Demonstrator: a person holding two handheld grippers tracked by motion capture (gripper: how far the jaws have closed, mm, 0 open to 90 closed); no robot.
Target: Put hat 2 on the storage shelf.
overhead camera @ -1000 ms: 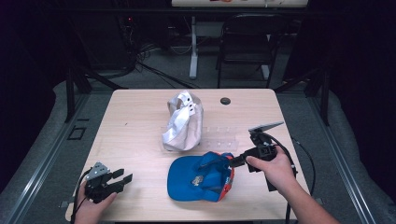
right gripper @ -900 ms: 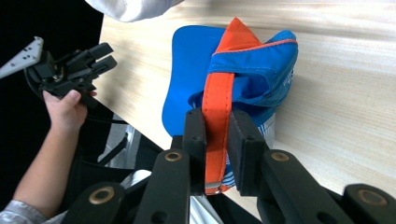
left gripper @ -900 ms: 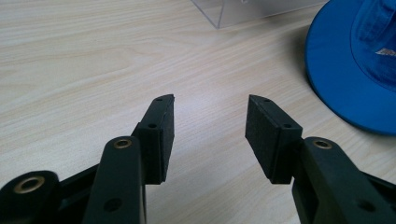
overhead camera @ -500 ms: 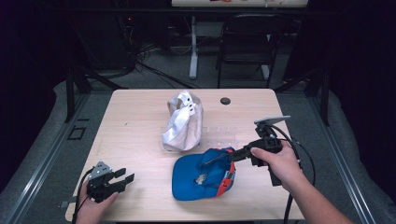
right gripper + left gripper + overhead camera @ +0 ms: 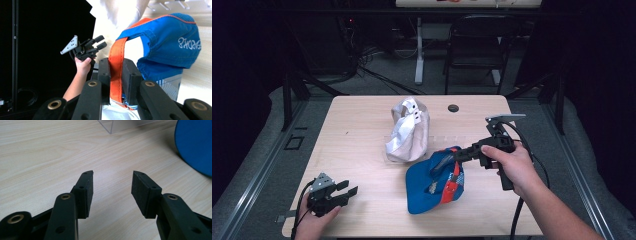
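Note:
A blue cap (image 5: pixel 427 187) with an orange back strap (image 5: pixel 115 58) hangs tilted, its lower edge near the table's front. My right gripper (image 5: pixel 452 157) is shut on that strap and holds the cap's rear up; in the right gripper view the pads (image 5: pixel 130 72) pinch the strap, with the blue cap (image 5: pixel 170 42) beyond them. My left gripper (image 5: pixel 348 192) rests at the front left of the table, open with nothing between its jaws. In the left gripper view the left gripper (image 5: pixel 112 186) points over bare wood, with the blue cap (image 5: pixel 195 145) at the right edge.
A white cap (image 5: pixel 408 129) sits on a clear plastic stand (image 5: pixel 120 125) at the table's middle. A small black disc (image 5: pixel 453 108) lies near the far edge. Table legs and a chair (image 5: pixel 477 45) stand behind the wooden table (image 5: pixel 352 130).
My right gripper has risen with the strap in it, and the blue cap has gone from lying flat to hanging tilted. The left gripper has stayed still.

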